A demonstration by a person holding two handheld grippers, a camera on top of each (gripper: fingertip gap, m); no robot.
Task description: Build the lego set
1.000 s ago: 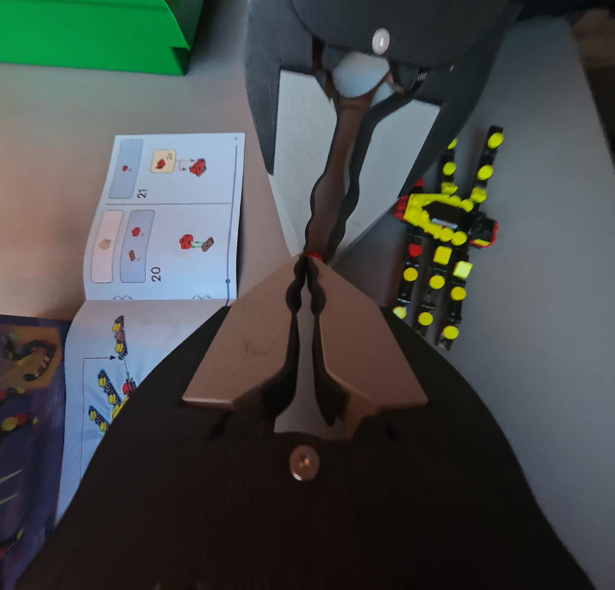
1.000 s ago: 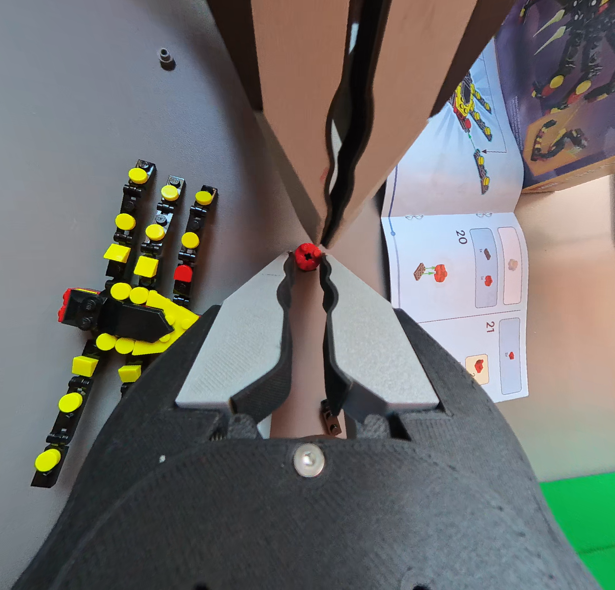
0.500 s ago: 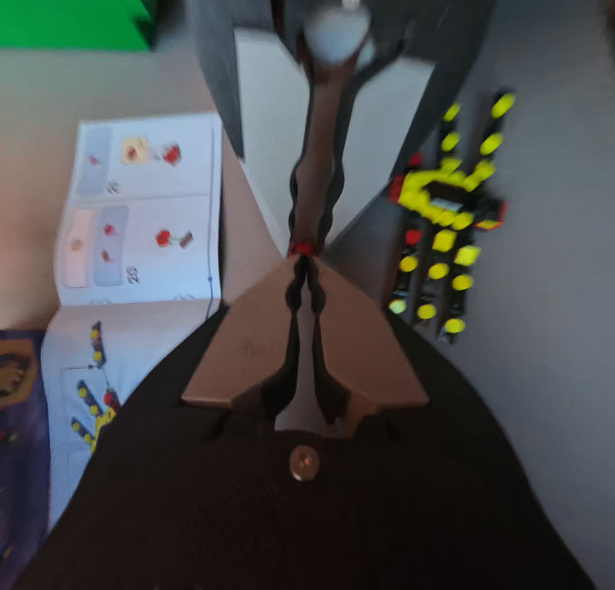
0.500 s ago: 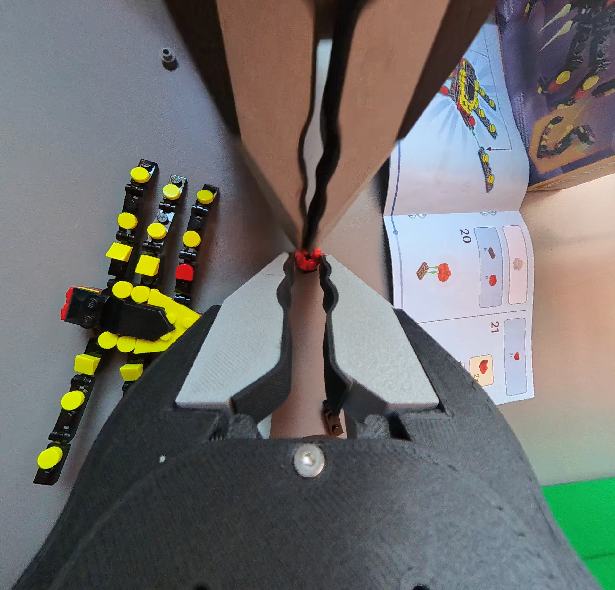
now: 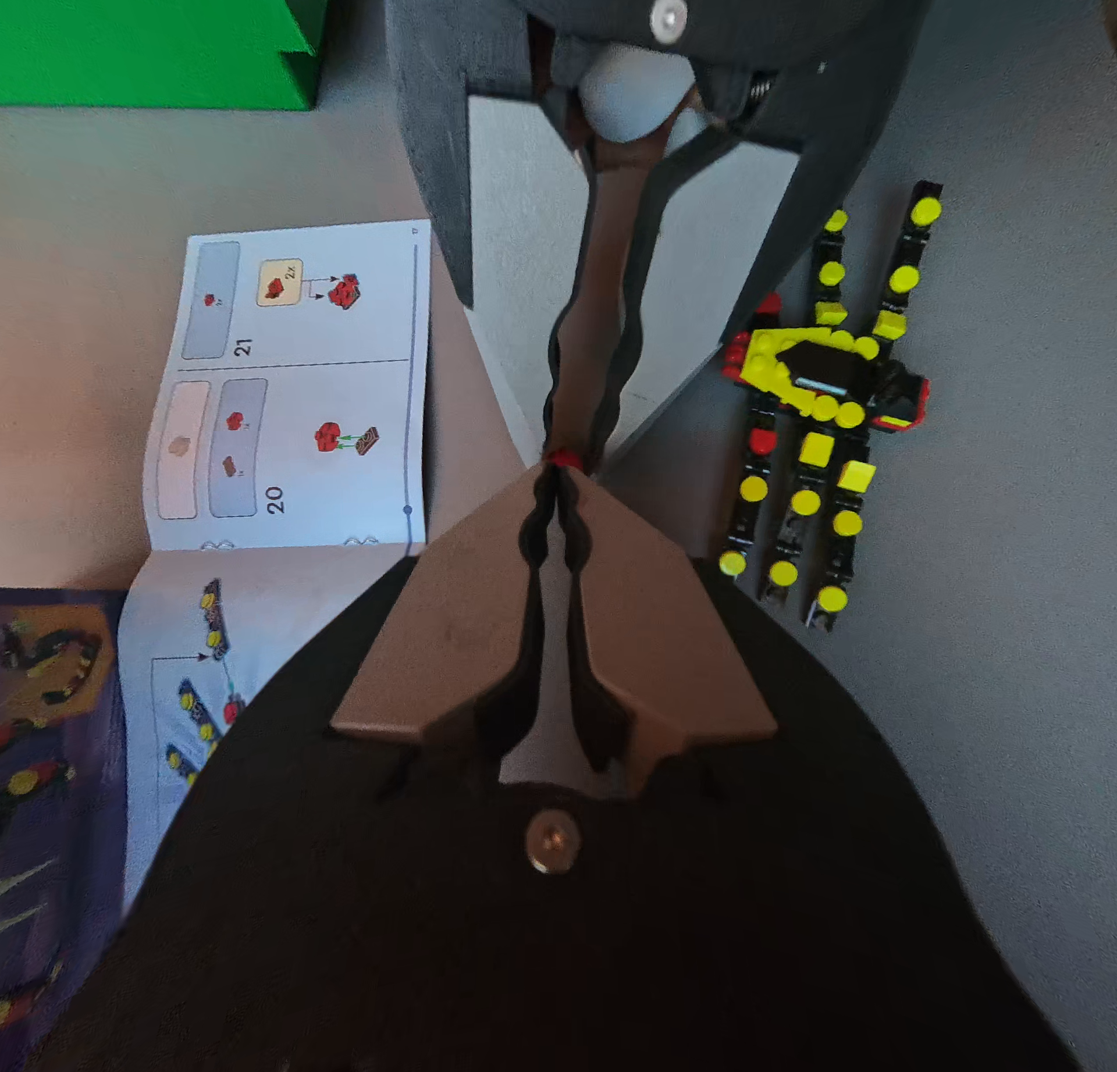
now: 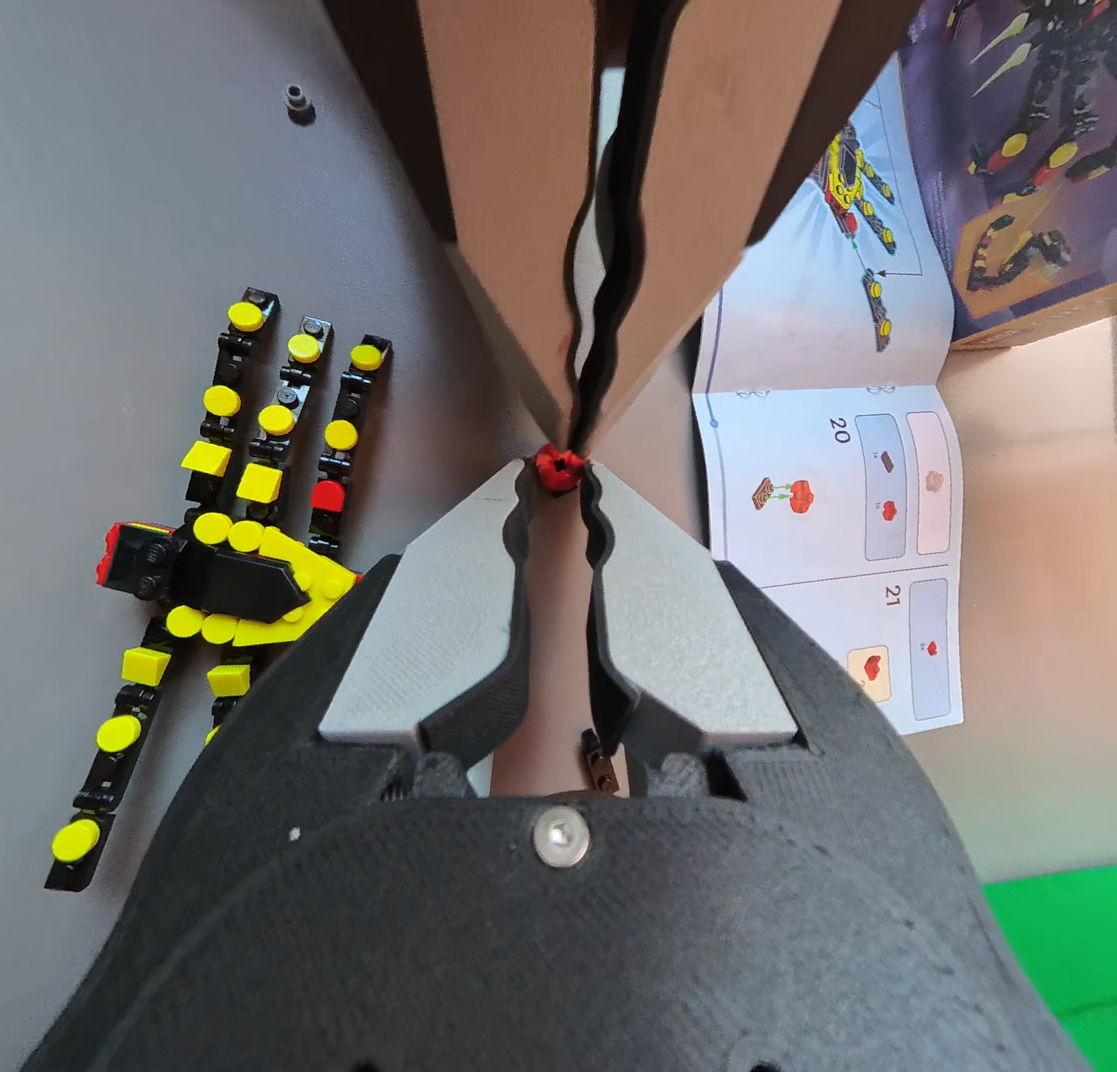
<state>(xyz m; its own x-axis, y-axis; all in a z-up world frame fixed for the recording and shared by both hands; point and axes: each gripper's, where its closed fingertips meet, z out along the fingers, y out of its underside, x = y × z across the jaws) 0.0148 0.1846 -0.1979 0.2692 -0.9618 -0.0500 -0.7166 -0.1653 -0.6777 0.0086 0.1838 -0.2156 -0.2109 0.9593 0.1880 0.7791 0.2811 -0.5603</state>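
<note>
A: Grey table (image 6: 151, 167), instruction booklet (image 6: 834, 499) and green box (image 5: 151, 28) toward one side.

B: Black-and-yellow lego model (image 6: 229, 535) lies opposite, bare tabletop beyond.

A: Right gripper (image 6: 557, 476) clamps the red piece (image 6: 557, 467); left gripper (image 5: 555, 480), tips together, meets it.

A grey table (image 6: 151, 167) carrying a lego build, a booklet, a box and loose bits.

In the right wrist view, the black-and-yellow lego model (image 6: 236, 565) lies flat on the table left of the jaws, with a small grey stud (image 6: 297, 100) well beyond it. Right of the jaws the open instruction booklet (image 6: 828, 517) lies flat, its far page touching or tucked under the purple set box (image 6: 1039, 136). In the left wrist view, a green box (image 5: 151, 28) sits far ahead, left of the jaws, beyond the booklet.
</note>
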